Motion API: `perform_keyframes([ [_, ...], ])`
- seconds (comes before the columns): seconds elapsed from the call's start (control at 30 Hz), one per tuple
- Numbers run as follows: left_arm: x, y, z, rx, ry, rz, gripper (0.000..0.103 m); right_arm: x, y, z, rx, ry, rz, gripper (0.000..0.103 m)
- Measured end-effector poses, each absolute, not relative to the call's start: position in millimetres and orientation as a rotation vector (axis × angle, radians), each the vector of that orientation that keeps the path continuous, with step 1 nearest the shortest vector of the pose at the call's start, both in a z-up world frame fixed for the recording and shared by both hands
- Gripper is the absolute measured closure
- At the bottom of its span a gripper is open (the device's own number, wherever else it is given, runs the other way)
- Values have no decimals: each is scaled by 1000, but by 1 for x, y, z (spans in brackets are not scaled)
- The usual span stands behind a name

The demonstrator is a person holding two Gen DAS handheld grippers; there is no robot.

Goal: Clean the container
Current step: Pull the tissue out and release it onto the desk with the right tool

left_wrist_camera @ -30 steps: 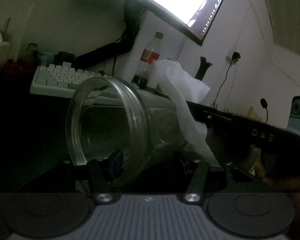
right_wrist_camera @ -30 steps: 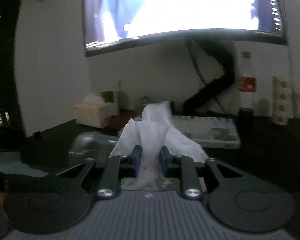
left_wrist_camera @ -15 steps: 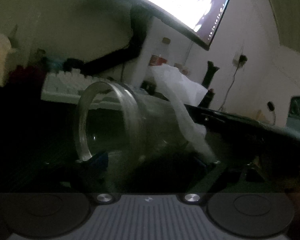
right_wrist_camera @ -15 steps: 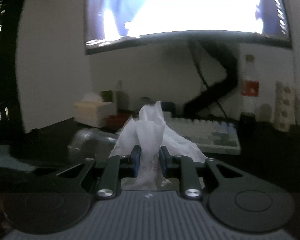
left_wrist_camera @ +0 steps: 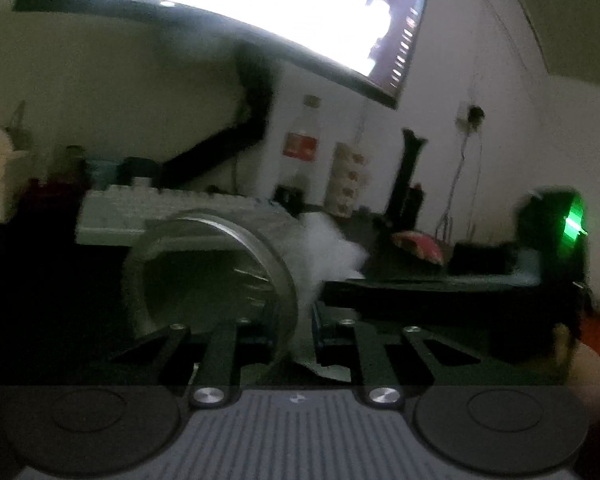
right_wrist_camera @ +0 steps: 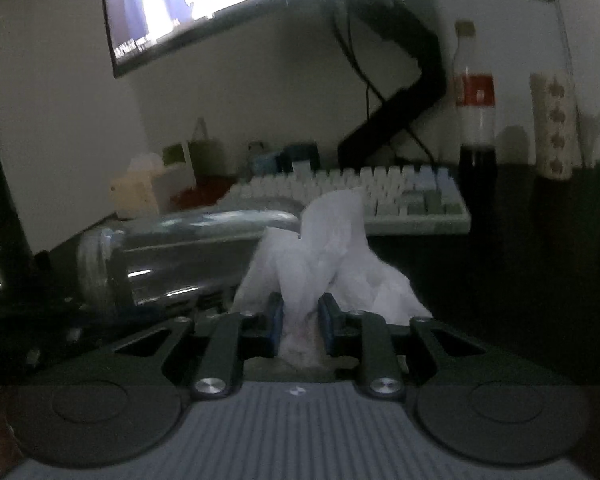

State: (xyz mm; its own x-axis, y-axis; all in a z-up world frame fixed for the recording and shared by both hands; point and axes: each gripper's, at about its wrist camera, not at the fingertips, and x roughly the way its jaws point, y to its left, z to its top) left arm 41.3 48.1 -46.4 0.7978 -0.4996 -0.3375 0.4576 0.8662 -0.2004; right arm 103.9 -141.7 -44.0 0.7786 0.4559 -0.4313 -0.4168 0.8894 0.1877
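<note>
- Clear cylindrical glass container (left_wrist_camera: 220,264) lay sideways, rim clamped by the closing left gripper (left_wrist_camera: 296,328).
- Right gripper (right_wrist_camera: 300,320), tightening, pinched crumpled white tissue (right_wrist_camera: 332,256) at the container's three o'clock.
- Wiping seemed underway; next, likely tissue along the glass.

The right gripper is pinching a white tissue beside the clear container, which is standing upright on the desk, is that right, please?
Not quite: the clear container is not upright; it lies on its side, as the right wrist view shows. The rest holds: the right gripper, its jaws closing, pinches the white tissue beside it.
</note>
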Motion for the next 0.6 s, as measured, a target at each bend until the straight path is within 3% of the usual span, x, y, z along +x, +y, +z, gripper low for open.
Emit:
perform_keyframes([
  [0.07,38,25,-51,-27,394,-519,78,110,-142,-45,87,530,458,88],
  [0.13,35,11,-55,-15,400,-536,55,114,-146,-44,92,547,449,90],
  [0.17,34,4,-56,-18,401,-538,50,116,-149,-43,103,555,455,89],
  [0.2,32,-2,-56,-9,397,-522,49,118,-151,-42,89,571,451,86],
  [0.23,31,-7,-56,4,390,-501,58,120,-153,-40,78,578,436,82],
  [0.27,34,-7,-56,-23,390,-477,64,121,-157,-36,80,575,402,68],
  [0.3,37,-5,-57,-62,391,-453,73,122,-161,-31,79,579,376,44],
  [0.33,40,-2,-58,-101,392,-429,80,120,-168,-25,97,567,388,32],
  [0.37,43,0,-58,-128,390,-422,80,118,-175,-19,116,552,405,15],
  [0.47,46,-7,-58,-118,373,-382,82,111,-197,-3,199,526,473,2],
  [0.6,47,-26,-59,-55,361,-341,82,99,-225,6,369,496,517,0],
])
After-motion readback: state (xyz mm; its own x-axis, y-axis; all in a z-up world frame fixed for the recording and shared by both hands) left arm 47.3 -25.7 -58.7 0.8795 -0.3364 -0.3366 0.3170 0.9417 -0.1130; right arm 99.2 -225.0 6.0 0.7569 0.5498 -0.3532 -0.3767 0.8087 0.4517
